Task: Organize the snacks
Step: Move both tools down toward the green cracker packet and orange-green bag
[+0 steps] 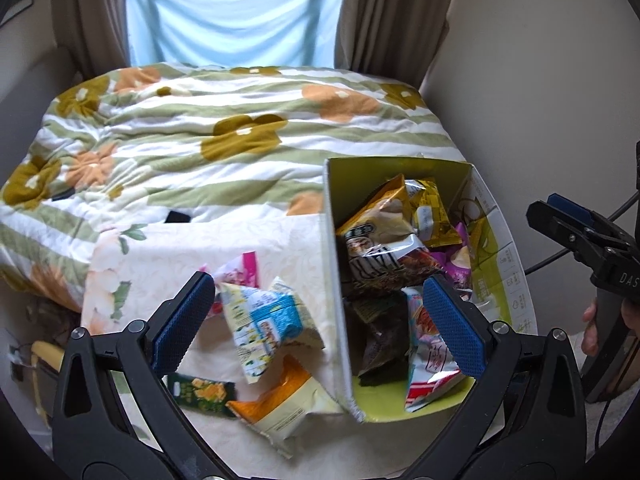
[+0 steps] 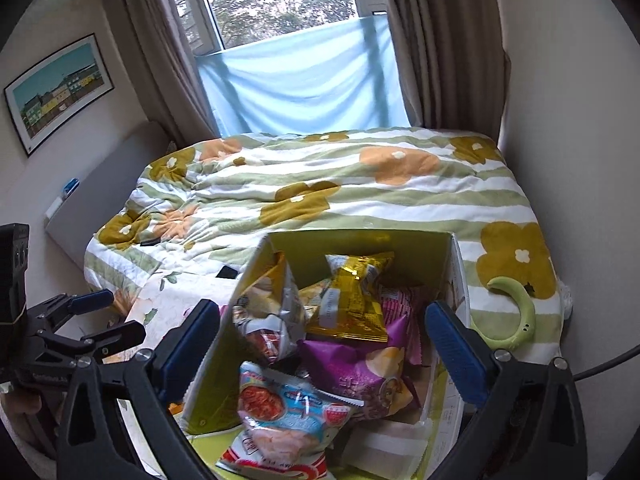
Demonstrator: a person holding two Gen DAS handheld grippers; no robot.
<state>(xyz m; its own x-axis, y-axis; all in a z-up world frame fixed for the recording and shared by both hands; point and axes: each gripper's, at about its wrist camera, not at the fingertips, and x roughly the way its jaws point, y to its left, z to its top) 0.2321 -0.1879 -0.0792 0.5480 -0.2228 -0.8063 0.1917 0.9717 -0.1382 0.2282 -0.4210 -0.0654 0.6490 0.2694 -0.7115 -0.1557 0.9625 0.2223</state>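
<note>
An open cardboard box (image 1: pixel 334 264) with a lime-green inside stands on the bed and holds several snack bags; it also shows in the right wrist view (image 2: pixel 216 364). My left gripper (image 1: pixel 320 320) is open and empty, straddling the box's left wall above a blue-and-white snack bag (image 1: pixel 268 320). An orange-and-cream bag (image 1: pixel 280 404), a dark green packet (image 1: pixel 202 392) and a pink packet (image 1: pixel 248 270) lie loose beside it. My right gripper (image 2: pixel 318 352) is open and empty over the box, above a purple bag (image 2: pixel 360 372), a gold bag (image 2: pixel 352 300) and a red-and-blue bag (image 2: pixel 288 412).
The snacks lie on a cream floral cloth (image 1: pixel 160 256) over a striped flowered quilt (image 1: pixel 240 132). A green curved neck fan (image 2: pixel 516 316) lies right of the box. A wall (image 1: pixel 540 80) runs close on the right. A curtained window (image 2: pixel 280 40) is behind the bed.
</note>
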